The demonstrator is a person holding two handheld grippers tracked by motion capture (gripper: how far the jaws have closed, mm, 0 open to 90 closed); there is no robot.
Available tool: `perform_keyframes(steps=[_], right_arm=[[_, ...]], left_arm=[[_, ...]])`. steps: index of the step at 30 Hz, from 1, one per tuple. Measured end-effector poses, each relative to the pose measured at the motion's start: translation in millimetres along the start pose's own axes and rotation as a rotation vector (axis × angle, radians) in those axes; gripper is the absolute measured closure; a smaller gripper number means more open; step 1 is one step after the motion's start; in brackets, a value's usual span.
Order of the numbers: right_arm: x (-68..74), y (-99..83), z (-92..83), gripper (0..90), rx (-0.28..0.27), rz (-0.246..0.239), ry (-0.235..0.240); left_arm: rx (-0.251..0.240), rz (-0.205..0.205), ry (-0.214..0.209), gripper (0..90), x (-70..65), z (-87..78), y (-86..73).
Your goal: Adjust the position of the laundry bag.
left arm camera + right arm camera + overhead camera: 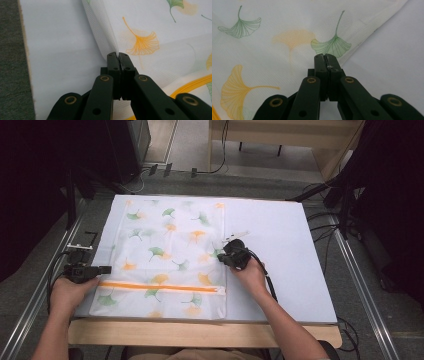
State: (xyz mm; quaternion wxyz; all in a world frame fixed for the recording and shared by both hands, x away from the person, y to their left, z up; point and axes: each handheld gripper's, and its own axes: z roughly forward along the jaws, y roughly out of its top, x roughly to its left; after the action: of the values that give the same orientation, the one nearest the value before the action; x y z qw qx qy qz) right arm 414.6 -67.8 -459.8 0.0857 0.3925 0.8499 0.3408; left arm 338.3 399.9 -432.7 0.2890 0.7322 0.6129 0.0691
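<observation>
Pinching one mesh bag (165,255), two grippers.

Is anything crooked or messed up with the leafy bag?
Mostly tidy. The mesh bag lies flat on the white board, its orange zipper straight and closed. One oddity: its left edge is pulled up into a small fold where the left gripper pinches it. The right gripper pinches the right edge.

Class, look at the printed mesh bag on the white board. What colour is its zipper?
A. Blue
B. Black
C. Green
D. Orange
D: the zipper across the near part of the mesh bag is a bright orange band, and it shows again as an orange curve in the left gripper view.
</observation>
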Motion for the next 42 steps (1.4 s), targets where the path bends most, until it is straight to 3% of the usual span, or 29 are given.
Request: perform_keyframes(steps=[7, 11, 15, 17, 22, 29, 32, 35, 42], right_arm=[[-13.4, -6.4, -8.1, 90.0, 0.004, 0.038, -0.015], [-28.1, -13.1, -17.4, 90.0, 0.01, 0.072, -0.023], [-37.4, -18.1, -24.8, 90.0, 0.011, 0.09, -0.027], [-46.7, -23.3, -32.7, 90.0, 0.006, 0.107, -0.036], [-61.9, -33.1, -44.6, 90.0, 0.004, 0.133, -0.052], [-78.1, -44.2, -59.2, 90.0, 0.003, 0.159, -0.058], [-88.0, -49.5, -66.2, 90.0, -0.002, 0.176, -0.074], [-93.2, -52.3, -69.6, 90.0, 0.0, 0.186, -0.077], [-96.6, -55.3, -70.1, 90.0, 0.001, 0.194, -0.075]], left_arm=[[0.009, 0.036, -0.025, 89.8, -13.6, 7.7, 8.0], [0.003, 0.052, -0.073, 89.8, -25.7, 12.3, 12.8], [0.012, 0.074, -0.088, 89.8, -36.4, 18.1, 15.8], [0.024, 0.101, -0.1, 89.8, -47.6, 24.2, 18.6], [0.036, 0.121, -0.146, 89.8, -62.9, 33.4, 22.0], [0.048, 0.164, -0.172, 89.7, -82.6, 41.4, 24.1], [0.065, 0.201, -0.172, 89.6, -97.5, 47.4, 24.5], [0.074, 0.216, -0.171, 89.6, -102.3, 50.5, 24.8], [0.087, 0.204, -0.182, 89.0, -102.5, 54.0, 24.4]])
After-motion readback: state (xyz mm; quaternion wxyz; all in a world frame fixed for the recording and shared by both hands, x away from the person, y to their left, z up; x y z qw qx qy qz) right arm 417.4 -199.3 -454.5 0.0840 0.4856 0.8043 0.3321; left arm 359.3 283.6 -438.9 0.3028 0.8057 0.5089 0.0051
